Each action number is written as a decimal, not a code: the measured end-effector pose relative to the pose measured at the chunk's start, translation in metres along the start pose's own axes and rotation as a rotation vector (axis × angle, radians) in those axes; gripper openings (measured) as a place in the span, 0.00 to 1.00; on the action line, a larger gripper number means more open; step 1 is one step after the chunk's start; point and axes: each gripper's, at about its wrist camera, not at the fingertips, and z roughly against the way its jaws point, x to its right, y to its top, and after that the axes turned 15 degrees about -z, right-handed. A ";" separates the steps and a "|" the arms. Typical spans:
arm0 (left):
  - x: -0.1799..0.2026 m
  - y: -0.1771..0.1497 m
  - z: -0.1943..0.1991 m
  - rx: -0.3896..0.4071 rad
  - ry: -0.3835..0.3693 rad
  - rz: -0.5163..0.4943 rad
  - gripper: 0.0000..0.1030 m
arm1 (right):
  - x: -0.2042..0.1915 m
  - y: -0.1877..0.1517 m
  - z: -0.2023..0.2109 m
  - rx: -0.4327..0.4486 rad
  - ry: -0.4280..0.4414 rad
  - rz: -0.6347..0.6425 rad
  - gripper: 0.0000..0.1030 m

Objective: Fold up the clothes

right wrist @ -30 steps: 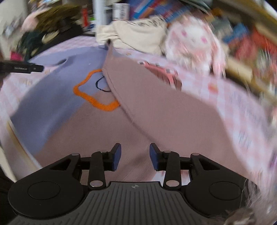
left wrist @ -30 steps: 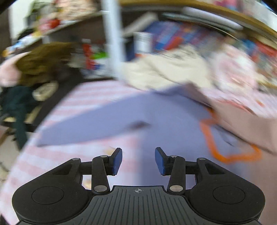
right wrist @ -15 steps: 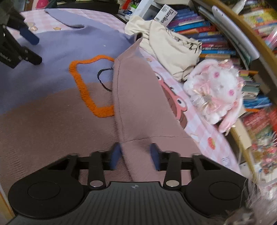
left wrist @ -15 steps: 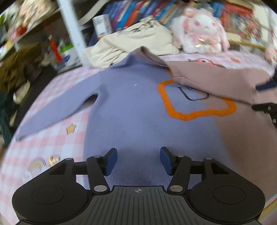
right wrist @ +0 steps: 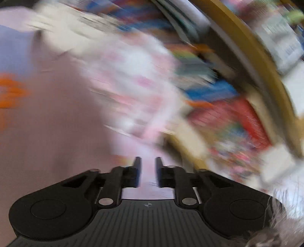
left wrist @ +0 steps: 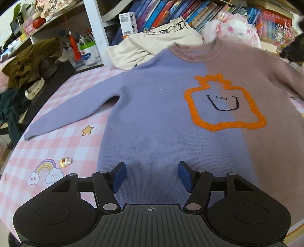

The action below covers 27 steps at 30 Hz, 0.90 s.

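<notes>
A sweater (left wrist: 171, 114), purple on its left half and mauve on its right, lies flat and face up on the pink checked cloth (left wrist: 57, 148). An orange outline motif (left wrist: 224, 106) shows in full on the chest. The purple sleeve (left wrist: 76, 112) stretches out to the left. My left gripper (left wrist: 151, 176) hovers open over the purple hem area, nothing between its pads. The right wrist view is heavily blurred. There my right gripper (right wrist: 148, 171) has its jaws opening, a narrow gap with nothing visible in it, and the mauve sweater (right wrist: 47, 123) lies to its left.
A cream garment (left wrist: 152, 43) and a white plush rabbit (left wrist: 233, 30) lie just behind the sweater's collar. Shelves of books (left wrist: 161, 11) rise behind them. Dark green clothes (left wrist: 28, 62) are piled at the far left beyond the cloth's edge.
The mauve sleeve that lay folded across the chest is now spread out to the right, uncovering the motif. My right gripper let go of it and swung right. My left gripper's jaws widened.
</notes>
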 end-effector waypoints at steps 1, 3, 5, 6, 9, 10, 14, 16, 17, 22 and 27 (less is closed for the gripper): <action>0.000 0.001 0.000 -0.004 0.000 -0.005 0.60 | 0.009 0.001 -0.007 -0.016 -0.037 -0.043 0.32; -0.001 0.000 0.002 -0.006 0.006 -0.023 0.60 | 0.025 -0.003 0.000 -0.009 -0.032 -0.146 0.32; -0.003 -0.003 0.005 -0.003 0.030 -0.040 0.60 | 0.040 -0.010 0.022 0.028 0.033 -0.262 0.36; -0.006 -0.005 0.007 -0.003 0.045 -0.040 0.60 | 0.046 -0.014 0.033 0.045 0.069 -0.317 0.36; -0.019 -0.011 0.010 -0.010 0.075 -0.005 0.60 | 0.045 -0.032 0.072 0.002 0.263 -0.417 0.42; -0.027 -0.013 0.009 -0.017 0.075 0.026 0.60 | 0.043 -0.039 0.080 -0.046 0.339 -0.449 0.42; -0.054 -0.018 0.001 -0.036 0.055 0.138 0.60 | 0.011 -0.084 0.114 -0.256 0.560 -0.540 0.42; -0.059 -0.019 -0.004 -0.040 0.044 0.152 0.60 | -0.006 -0.101 0.129 -0.303 0.571 -0.533 0.40; -0.061 -0.019 -0.007 -0.041 0.038 0.156 0.60 | -0.013 -0.109 0.136 -0.326 0.575 -0.532 0.40; -0.065 -0.017 -0.015 -0.034 -0.045 0.203 0.30 | -0.033 -0.137 0.156 -0.383 0.550 -0.568 0.19; -0.053 -0.013 -0.008 -0.035 -0.144 0.153 0.08 | -0.032 -0.134 0.147 -0.318 0.492 -0.502 0.08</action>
